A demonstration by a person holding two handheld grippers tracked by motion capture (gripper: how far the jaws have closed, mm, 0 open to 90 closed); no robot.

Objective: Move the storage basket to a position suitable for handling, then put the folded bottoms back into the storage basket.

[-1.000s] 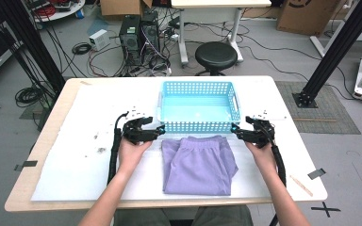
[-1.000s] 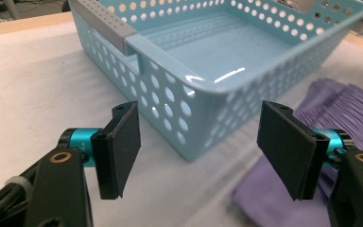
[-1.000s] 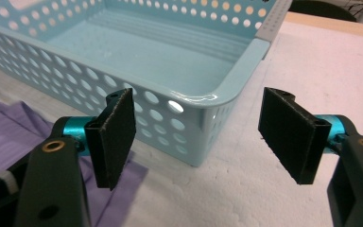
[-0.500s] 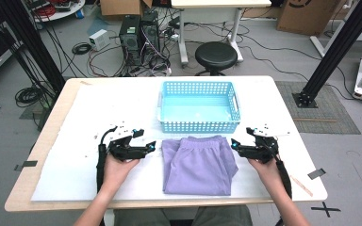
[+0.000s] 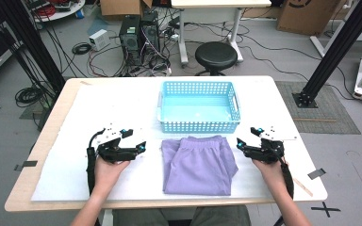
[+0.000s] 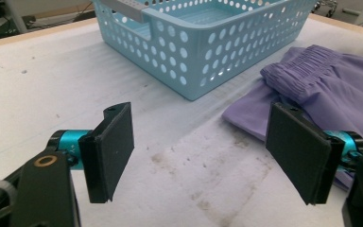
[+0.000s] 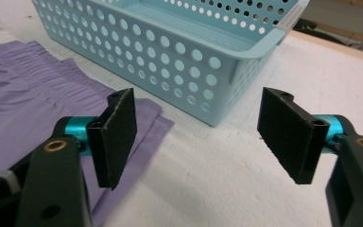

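White sheeting covered the desk (image 5: 66, 179), whose wooden edge showed round the covering. Ahead of both tools, between them and toward the far side, stood a light blue perforated basket (image 5: 199, 107), with nothing visible inside it. Just this side of the basket lay a folded purple garment (image 5: 199, 165), its gathered waistband toward the basket wall; whether the cloth touched the wall could not be told.

To the garment's left, apart from it, was the left tool (image 5: 139, 141), held in the person's left hand (image 5: 107, 170), its jaws standing wide apart with nothing between them. In the left gripper view, the left tool (image 6: 201, 153) looked over stained white covering, with the garment's near corner by its right-hand jaw and the basket's corner beyond.

On the garment's right, the right tool (image 5: 248, 137) sat in the right hand (image 5: 272, 170), jaws likewise spread and holding nothing. In the right gripper view, the right tool (image 7: 196, 137) had the purple cloth under and past its left-hand jaw, with the basket's corner ahead.
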